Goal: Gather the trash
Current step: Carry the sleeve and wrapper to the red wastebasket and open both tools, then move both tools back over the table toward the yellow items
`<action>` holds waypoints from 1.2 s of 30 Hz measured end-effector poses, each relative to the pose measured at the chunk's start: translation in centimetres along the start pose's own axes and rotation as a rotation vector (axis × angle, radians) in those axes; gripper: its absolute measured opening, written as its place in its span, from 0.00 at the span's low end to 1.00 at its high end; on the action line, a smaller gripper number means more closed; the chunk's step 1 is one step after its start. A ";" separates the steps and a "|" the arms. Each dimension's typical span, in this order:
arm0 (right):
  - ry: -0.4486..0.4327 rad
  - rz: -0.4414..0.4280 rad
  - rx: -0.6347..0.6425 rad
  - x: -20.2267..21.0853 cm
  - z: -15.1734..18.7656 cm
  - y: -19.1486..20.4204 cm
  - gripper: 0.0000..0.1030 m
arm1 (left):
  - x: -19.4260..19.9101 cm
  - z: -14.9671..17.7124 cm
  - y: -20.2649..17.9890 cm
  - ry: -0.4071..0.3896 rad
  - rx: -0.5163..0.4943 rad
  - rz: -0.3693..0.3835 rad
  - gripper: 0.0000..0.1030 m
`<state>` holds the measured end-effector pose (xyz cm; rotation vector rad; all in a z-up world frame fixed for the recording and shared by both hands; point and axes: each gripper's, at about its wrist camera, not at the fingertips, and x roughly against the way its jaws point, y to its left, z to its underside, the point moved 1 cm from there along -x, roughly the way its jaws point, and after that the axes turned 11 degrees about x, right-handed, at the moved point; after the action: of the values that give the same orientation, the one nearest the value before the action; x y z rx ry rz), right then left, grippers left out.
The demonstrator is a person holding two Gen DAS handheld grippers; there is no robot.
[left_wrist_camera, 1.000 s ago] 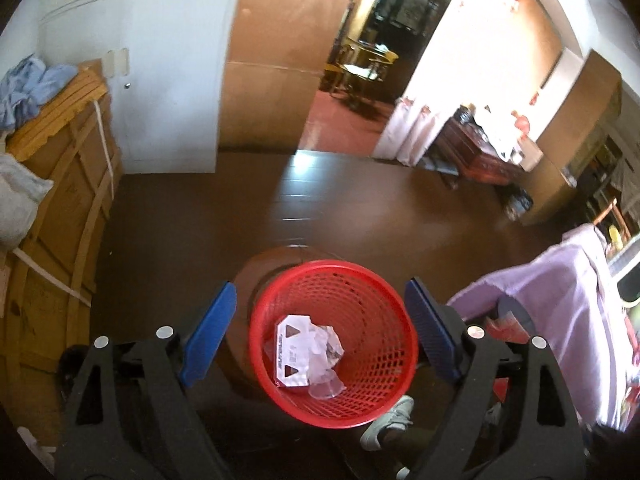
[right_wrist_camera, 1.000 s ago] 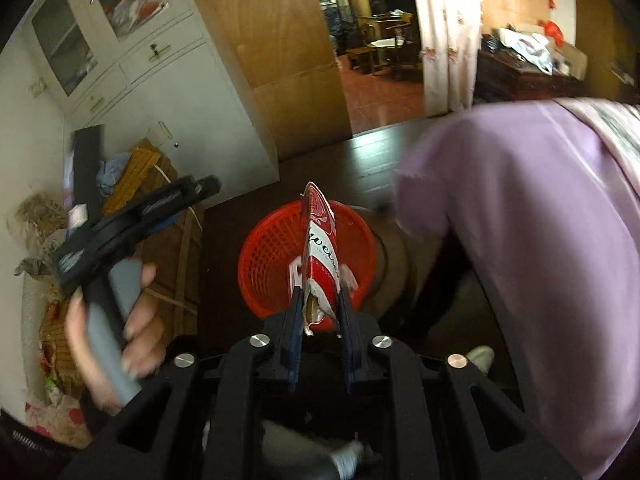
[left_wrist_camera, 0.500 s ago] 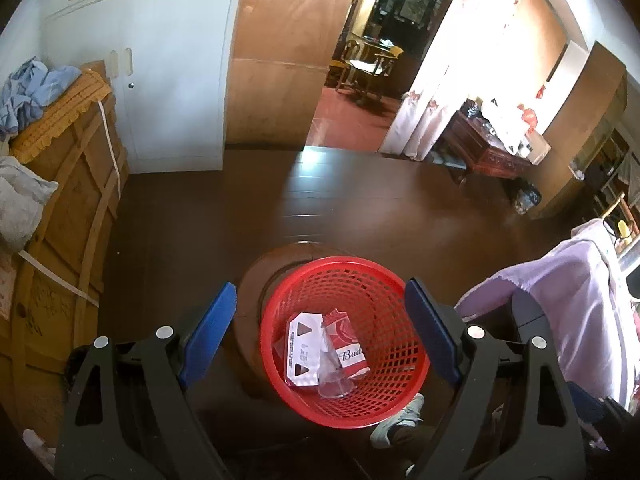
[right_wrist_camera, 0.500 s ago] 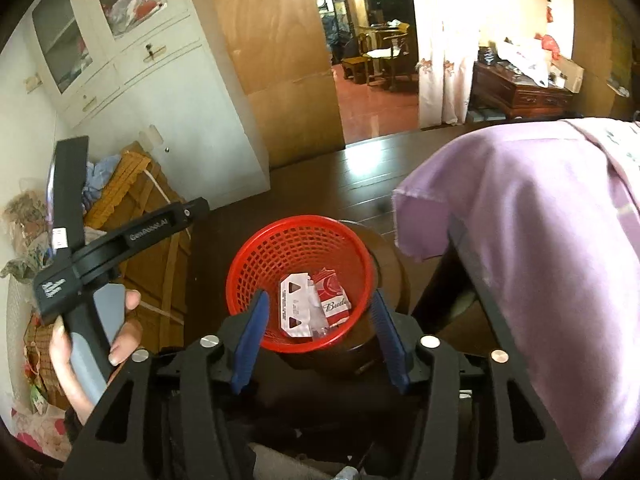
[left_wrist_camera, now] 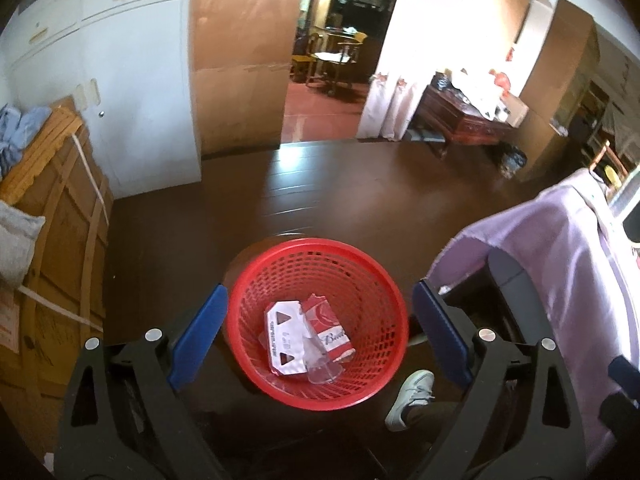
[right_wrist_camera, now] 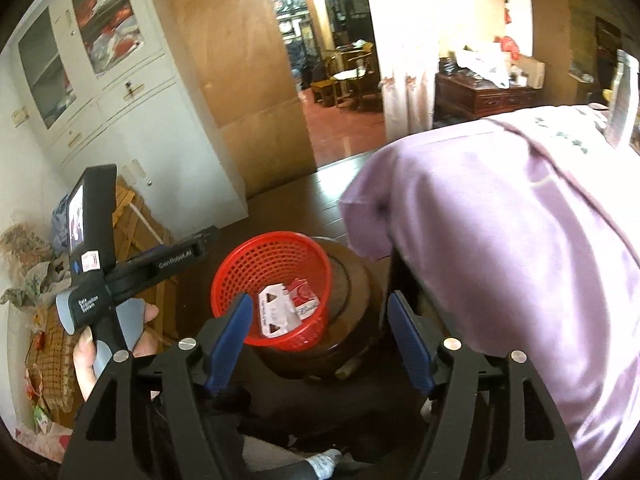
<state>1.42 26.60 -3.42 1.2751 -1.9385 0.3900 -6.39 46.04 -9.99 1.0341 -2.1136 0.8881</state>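
A red mesh basket [left_wrist_camera: 372, 276] stands on a round dark wooden stool [right_wrist_camera: 352, 292]. In it lie a flattened red can [left_wrist_camera: 330, 330], a white printed carton [left_wrist_camera: 285, 336] and a clear plastic cup [left_wrist_camera: 324, 372]. The basket [right_wrist_camera: 256, 264] also shows in the right wrist view with the can [right_wrist_camera: 305, 296] and carton [right_wrist_camera: 274, 312]. My left gripper [left_wrist_camera: 318, 338] is open and empty above the basket. My right gripper [right_wrist_camera: 320, 340] is open and empty, above and in front of the basket. The left gripper's body [right_wrist_camera: 120, 272] shows in the right wrist view.
A chair draped in lilac cloth [left_wrist_camera: 560, 264] stands right of the stool. A wooden crate [left_wrist_camera: 52, 240] and white cabinets [left_wrist_camera: 120, 80] stand to the left. Dark wood floor [left_wrist_camera: 320, 192] runs to a doorway. My white shoe [left_wrist_camera: 412, 396] is beside the stool.
My right gripper opened and dropped the flattened red can into the basket, then drew back and up. The left gripper stayed open and shifted slightly.
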 end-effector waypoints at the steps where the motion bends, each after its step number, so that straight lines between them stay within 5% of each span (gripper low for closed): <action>1: -0.008 0.008 -0.009 0.5 0.2 -0.4 0.67 | 0.2 0.3 -0.5 0.000 -0.014 0.009 0.88; 16: -0.149 0.159 -0.180 9.2 5.6 -8.0 0.73 | 3.8 5.0 -8.7 -0.035 -0.231 0.127 0.91; 24: -0.212 0.226 -0.307 13.3 10.2 -13.3 0.77 | 4.5 10.1 -15.3 0.003 -0.422 0.149 0.91; 29: -0.250 0.303 -0.386 16.1 13.4 -16.6 0.78 | 5.7 13.7 -19.8 0.072 -0.533 0.237 0.91; 36: -0.338 0.507 -0.576 23.0 19.9 -23.8 0.78 | 6.6 17.8 -25.8 0.156 -0.654 0.341 0.91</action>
<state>9.04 -11.23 -3.13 0.4906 -2.4187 -0.1578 7.65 17.35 -7.72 0.2678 -2.2401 0.3464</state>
